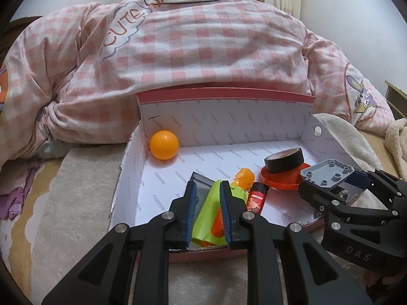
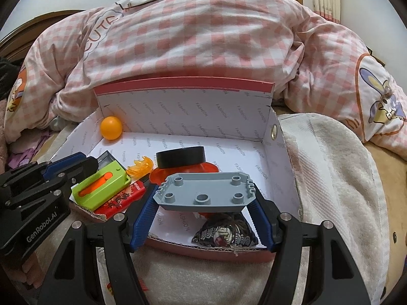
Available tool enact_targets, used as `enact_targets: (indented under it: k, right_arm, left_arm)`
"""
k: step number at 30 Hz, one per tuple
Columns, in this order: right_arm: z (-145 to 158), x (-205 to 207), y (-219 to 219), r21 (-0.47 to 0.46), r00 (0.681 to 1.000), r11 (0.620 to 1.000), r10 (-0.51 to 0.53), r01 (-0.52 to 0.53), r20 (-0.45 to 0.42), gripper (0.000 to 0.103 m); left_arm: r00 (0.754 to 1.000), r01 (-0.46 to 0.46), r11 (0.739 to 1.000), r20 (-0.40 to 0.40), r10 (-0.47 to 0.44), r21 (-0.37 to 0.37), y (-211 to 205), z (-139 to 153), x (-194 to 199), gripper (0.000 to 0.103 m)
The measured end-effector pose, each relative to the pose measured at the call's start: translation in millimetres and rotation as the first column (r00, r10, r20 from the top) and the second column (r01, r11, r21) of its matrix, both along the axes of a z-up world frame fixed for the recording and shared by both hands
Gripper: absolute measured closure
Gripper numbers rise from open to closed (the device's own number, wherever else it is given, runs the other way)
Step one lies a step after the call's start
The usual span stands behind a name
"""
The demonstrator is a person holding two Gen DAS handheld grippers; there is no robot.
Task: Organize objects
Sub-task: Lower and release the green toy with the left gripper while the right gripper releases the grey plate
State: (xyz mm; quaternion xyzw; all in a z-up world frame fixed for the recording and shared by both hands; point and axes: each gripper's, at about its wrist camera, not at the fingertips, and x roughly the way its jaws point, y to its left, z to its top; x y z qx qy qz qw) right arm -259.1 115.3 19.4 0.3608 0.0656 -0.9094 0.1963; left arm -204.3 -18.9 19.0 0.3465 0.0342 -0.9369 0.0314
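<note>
**Box nearly filled, two pieces in the grippers**

Pink-and-white checked bedding [image 1: 203, 38] fills the background of the left wrist view, with a cream fleece towel [image 1: 76, 190] spread beneath an open cardboard box with a white printed lining and red rim [image 1: 229, 124]. Inside the box, an orange plastic ball [image 1: 164, 144] sits in the far corner at about ten o'clock. Toward two o'clock a black roll of tape [image 1: 284, 160] rests on a flat red-orange plastic disc [image 1: 282, 180]. Near the centre lie a translucent orange flame-shaped toy [image 1: 244, 176] and a small red printed packet [image 1: 257, 198]. The left gripper [image 1: 208, 211] pinches a lime-green plastic block with an orange insert [image 1: 211, 218] between its blue pads, over the box's near edge, with a small grey tray [image 1: 202, 180] just behind it.

Checked bedding again backs the right wrist view. The right gripper [image 2: 203, 203] clamps a grey studded plastic plate [image 2: 203, 190] across its width, fingers spread wide on both ends; whether the plate rests on anything I cannot tell. Below it, at six o'clock, a dark patterned fabric pouch [image 2: 226, 231] lies against the near wall. The green block shows at nine o'clock, apparently lying over the red packet.

By my reading, most items are already in the box; what remains is releasing the green block and the grey plate. Nothing loose shows on the towel.
</note>
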Motion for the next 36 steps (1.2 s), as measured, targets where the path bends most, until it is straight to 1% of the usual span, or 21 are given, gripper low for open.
enact_targets:
  k: [6, 8, 10, 12, 16, 17, 18, 19, 20, 28, 33, 36]
  right_arm:
    - [2, 2, 0, 0.005, 1.000, 1.000, -0.018, 0.018, 0.010, 0.034]
    - [4, 2, 3, -0.028, 0.999, 0.999, -0.028, 0.028, 0.022, 0.033]
    - [7, 3, 7, -0.065, 0.999, 0.997, -0.032, 0.034, 0.032, 0.023]
    - [9, 3, 9, -0.072, 0.998, 0.996, -0.048, 0.050, 0.034, 0.018]
    - [9, 1, 10, -0.081, 0.998, 0.995, -0.046, 0.050, 0.053, 0.018]
    - [9, 1, 9, -0.078, 0.998, 0.996, -0.044, 0.048, 0.052, 0.018]
    - [9, 2, 9, -0.077, 0.998, 0.996, -0.040, 0.044, 0.053, 0.018]
    - [10, 2, 9, -0.076, 0.998, 0.996, -0.037, 0.041, 0.055, 0.018]
    - [10, 3, 9, -0.076, 0.998, 0.996, -0.036, 0.040, 0.056, 0.018]
    - [19, 10, 13, -0.070, 0.998, 0.996, -0.045, 0.048, 0.042, 0.018]
    - [24, 17, 14, -0.039, 0.997, 0.997, -0.064, 0.065, 0.036, 0.018]
    - [27, 21, 16, -0.030, 0.997, 0.997, -0.071, 0.072, 0.040, 0.018]
  left_arm:
    - [1.000, 0.002, 1.000, 0.000, -0.002, 0.002, 4, 2, 1, 0.085]
    - [1.000, 0.002, 1.000, -0.002, -0.002, -0.002, 4, 3, 2, 0.084]
    - [1.000, -0.002, 1.000, -0.003, 0.002, 0.003, 3, 6, 3, 0.081]
    - [1.000, -0.011, 1.000, -0.012, 0.011, 0.016, 0, 9, 5, 0.072]
    - [1.000, -0.014, 1.000, -0.021, 0.014, 0.019, -1, 12, 7, 0.071]
    - [1.000, -0.012, 1.000, -0.021, 0.013, 0.017, 0, 13, 8, 0.066]
    - [1.000, -0.009, 1.000, -0.019, 0.009, 0.019, 1, 14, 7, 0.056]
    - [1.000, -0.005, 1.000, -0.018, 0.005, 0.023, 1, 14, 8, 0.050]
    - [1.000, -0.009, 1.000, -0.021, 0.009, 0.021, 1, 15, 8, 0.048]
    - [0.999, -0.010, 1.000, -0.031, 0.010, 0.017, 5, 24, 17, 0.046]
    - [1.000, -0.015, 1.000, -0.020, 0.015, 0.024, 7, 30, 22, 0.046]
    - [0.999, -0.024, 0.999, -0.023, 0.025, 0.023, 9, 38, 27, 0.046]
